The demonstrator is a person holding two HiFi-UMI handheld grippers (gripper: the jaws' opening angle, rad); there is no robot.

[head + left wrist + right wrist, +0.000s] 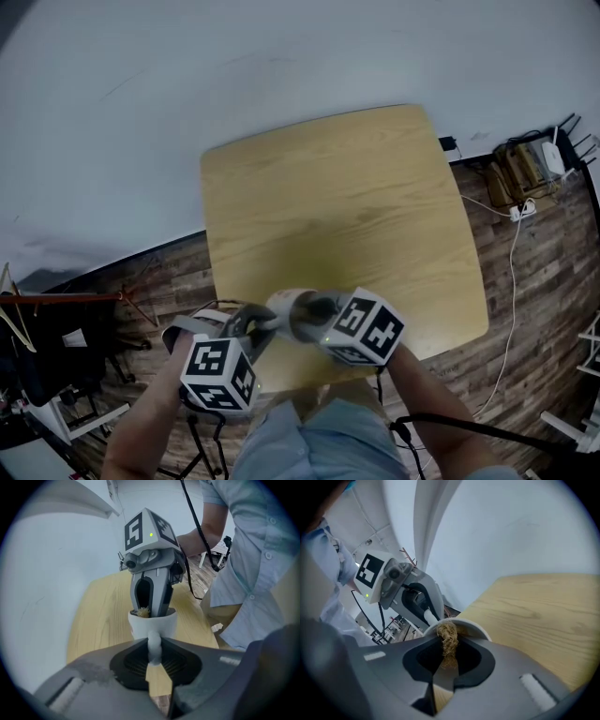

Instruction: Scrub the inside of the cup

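**Item 1. White cup** [153, 623]. One loop handle [154, 645]. Held in the air over the near edge of the counter [347, 206], with its mouth turned toward the right tongs [447, 663].

**Item 2. Left tongs** [153, 662]. Pinching the cup's handle between both pads. The cup body sits just beyond the tips.

**Item 3. Right tongs.** Pressed together on a tan fibre scrubber [448, 638]. They come at the cup from the side opposite its handle, and their tips reach into the cup's mouth. The scrubber's frayed end shows just inside the rim.

**Item 4. Counter.** Pale wood, square with rounded corners. It lies beneath the cup and stretches away beyond it.

**Item 5. Person.** Light blue shirt [255, 564], close behind the cup on the near side. One forearm runs to each pair of tongs.

**Item 6. Surroundings.** A dark plank floor [553, 309] lies below the cup. A white cable [514, 272] trails across it, well off to the cup's right.
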